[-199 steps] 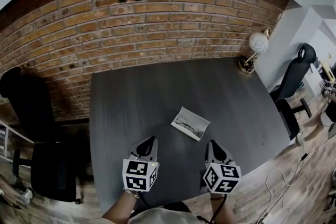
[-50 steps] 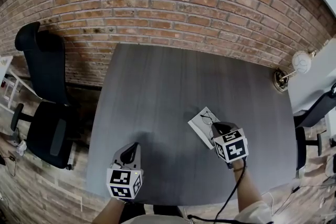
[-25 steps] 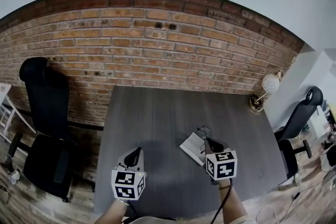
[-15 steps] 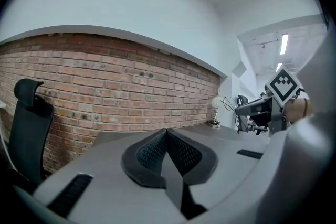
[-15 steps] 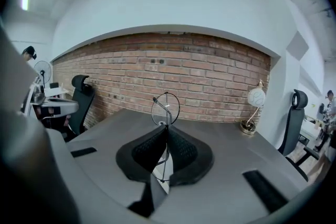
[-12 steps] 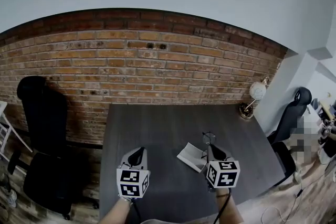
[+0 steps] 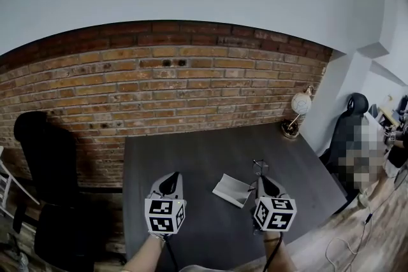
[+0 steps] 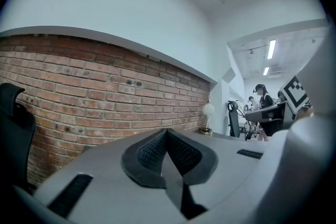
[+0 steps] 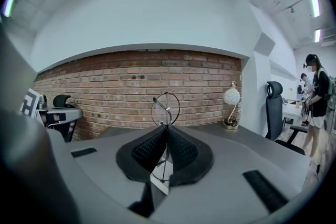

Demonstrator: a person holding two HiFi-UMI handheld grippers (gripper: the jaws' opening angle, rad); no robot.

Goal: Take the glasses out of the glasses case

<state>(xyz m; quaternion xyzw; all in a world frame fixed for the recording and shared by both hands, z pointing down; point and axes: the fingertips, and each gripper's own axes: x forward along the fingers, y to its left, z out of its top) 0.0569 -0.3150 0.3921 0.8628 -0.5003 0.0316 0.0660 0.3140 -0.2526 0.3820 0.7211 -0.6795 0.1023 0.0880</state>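
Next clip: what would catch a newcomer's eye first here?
Thin wire glasses pinched upright in the shut right gripper, held above the dark table. Just left of it the white glasses case lies open on the table, looking empty; the left gripper hovers shut with nothing in it.

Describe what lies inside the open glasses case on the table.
Only pale lining shows inside the case. The glasses are outside it, pinched in the right gripper above the table. In the right gripper view the jaws cover most of the case.
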